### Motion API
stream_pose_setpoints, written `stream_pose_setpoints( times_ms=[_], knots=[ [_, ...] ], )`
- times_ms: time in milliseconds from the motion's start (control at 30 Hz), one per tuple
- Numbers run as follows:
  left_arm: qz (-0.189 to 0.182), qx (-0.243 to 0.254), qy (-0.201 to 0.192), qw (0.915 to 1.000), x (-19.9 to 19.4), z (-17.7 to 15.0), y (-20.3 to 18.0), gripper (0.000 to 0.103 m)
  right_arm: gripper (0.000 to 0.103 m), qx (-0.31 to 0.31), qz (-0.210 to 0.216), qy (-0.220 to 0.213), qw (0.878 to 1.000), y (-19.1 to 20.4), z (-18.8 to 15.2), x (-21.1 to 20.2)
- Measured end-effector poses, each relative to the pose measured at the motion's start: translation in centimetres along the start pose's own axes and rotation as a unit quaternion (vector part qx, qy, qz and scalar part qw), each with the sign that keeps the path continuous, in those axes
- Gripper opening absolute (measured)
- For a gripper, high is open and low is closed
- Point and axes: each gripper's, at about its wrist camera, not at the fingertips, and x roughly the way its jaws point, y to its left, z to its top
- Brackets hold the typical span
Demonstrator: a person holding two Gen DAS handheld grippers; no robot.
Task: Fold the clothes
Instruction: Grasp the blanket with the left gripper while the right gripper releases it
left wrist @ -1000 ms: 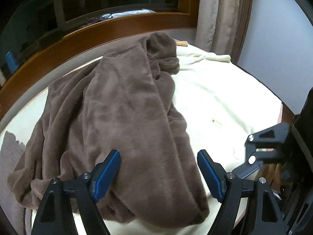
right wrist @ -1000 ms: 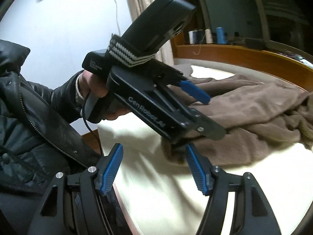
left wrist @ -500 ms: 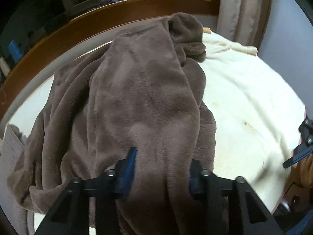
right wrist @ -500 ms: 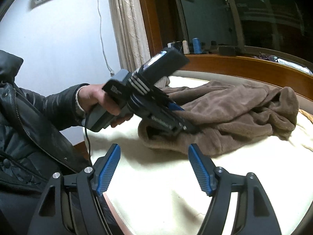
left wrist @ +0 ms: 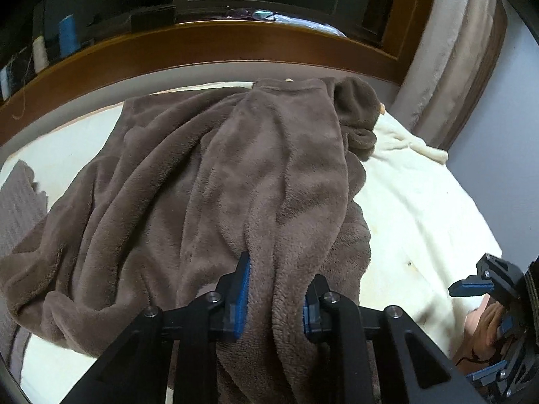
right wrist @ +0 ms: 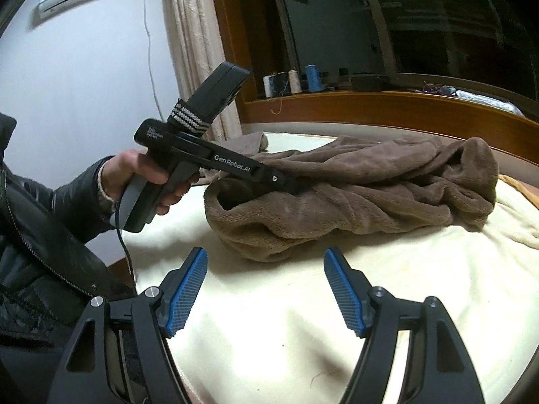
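A: Left claw (left wrist: 274, 289) status?
B: Ribbed blue pads pinched together on a thick ridge of the brown fleece garment (left wrist: 215, 181), near its front hem.
A: Right claw (right wrist: 266, 289)?
B: Spread wide, empty, above the cream blanket (right wrist: 303, 320).
A: Garment location?
B: Heaped in soft plush folds on the blanket-covered bed, below the curved wooden headboard (left wrist: 209, 43).

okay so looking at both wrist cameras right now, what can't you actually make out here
- Left wrist view: the left gripper fingertips are sunk in the brown fleece garment; how much fabric is pinched is hidden.
- Right wrist view: those same tips are buried in the fleece; the garment type is unclear while bunched.
- Left wrist view: the right gripper is cut off by the frame edge.
- Items on the wooden ledge are too small to identify.
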Motion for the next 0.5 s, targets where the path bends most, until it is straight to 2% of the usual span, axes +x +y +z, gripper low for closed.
stream_pose_setpoints(
  times_ms=[200, 333, 500],
  knots=[
    [0.007, -0.060, -0.048, 0.9970, -2.7, -0.1, 2.9, 0.025, 0.076, 0.015, -0.018, -0.004, 1.000, -0.9, -0.3, -0.3],
    [0.050, -0.099, -0.097, 0.9891, -6.4, -0.8, 5.7, 0.025, 0.076, 0.027, -0.026, -0.006, 0.999, -1.5, -0.1, -0.4],
    [0.063, -0.135, -0.111, 0.9827, -8.3, -1.6, 8.5, 0.025, 0.076, 0.039, -0.033, -0.005, 0.999, -2.1, 0.5, 0.0]
  ],
)
